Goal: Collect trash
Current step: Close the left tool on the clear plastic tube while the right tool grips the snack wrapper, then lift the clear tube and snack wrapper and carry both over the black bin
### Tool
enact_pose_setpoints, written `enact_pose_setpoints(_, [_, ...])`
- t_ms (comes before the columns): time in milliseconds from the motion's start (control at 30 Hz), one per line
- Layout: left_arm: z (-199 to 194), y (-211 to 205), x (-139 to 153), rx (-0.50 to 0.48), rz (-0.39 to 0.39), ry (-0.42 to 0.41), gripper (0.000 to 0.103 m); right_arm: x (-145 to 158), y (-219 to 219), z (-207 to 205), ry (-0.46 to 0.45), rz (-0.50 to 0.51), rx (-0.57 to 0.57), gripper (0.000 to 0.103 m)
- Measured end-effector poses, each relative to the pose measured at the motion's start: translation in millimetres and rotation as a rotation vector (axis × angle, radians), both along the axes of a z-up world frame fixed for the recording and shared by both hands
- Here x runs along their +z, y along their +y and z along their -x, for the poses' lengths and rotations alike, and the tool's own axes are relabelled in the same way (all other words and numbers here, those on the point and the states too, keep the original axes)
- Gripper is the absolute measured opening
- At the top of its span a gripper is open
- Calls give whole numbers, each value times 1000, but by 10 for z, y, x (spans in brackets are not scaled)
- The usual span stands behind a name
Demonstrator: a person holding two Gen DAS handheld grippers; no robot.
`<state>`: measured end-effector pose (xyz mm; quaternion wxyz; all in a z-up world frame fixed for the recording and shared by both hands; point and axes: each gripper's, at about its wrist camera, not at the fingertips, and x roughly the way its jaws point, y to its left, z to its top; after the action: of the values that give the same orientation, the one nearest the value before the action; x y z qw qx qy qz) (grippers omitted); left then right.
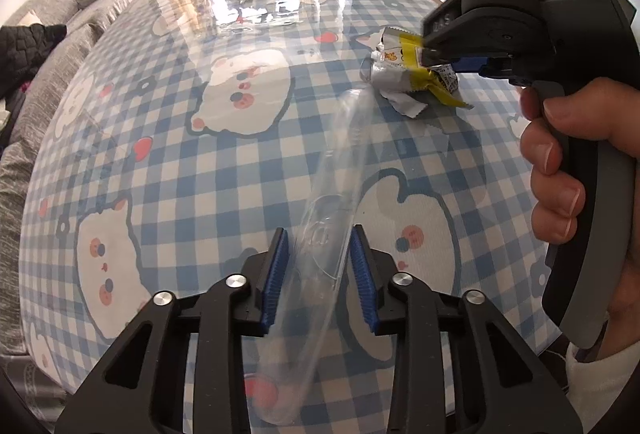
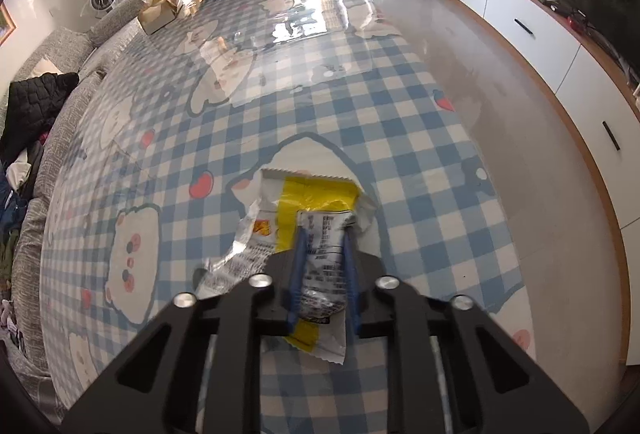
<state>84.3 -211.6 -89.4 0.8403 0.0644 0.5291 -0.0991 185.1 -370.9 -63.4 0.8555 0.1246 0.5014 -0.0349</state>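
The left gripper sits with its jaws apart, either side of a clear plastic sleeve that lies on the table. Whether the blue ribbed pads touch the plastic cannot be told; a gap shows on both sides. The sleeve is long, thin and almost invisible, with a moulded shape pressed into it.

To take it well, centre the sleeve between the pads and close slowly; thin film will likely buckle and slip if pinched at one edge. The glossy cover over the checked tablecloth probably makes it slide easily.

Further right, the right gripper is clamped on a wrapper, crumpled foil-like film, white and yellow with printed text and a serrated edge. In the left view the wrapper hangs from the jaws just above or touching the table; which cannot be told. The right hand squeezes the trigger. Keep that squeeze steady during the lift, since loose ends trail below the grip.
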Motion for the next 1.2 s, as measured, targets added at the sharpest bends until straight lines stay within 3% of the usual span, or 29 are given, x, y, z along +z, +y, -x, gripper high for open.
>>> enact_pose_setpoints(767, [189, 322, 220, 11, 58, -18, 25, 170, -122, 95, -66, -56, 6, 8])
enact_pose_setpoints(1200, [187, 522, 333, 33, 67, -27, 25, 455, -47, 379, -117, -32, 44, 6])
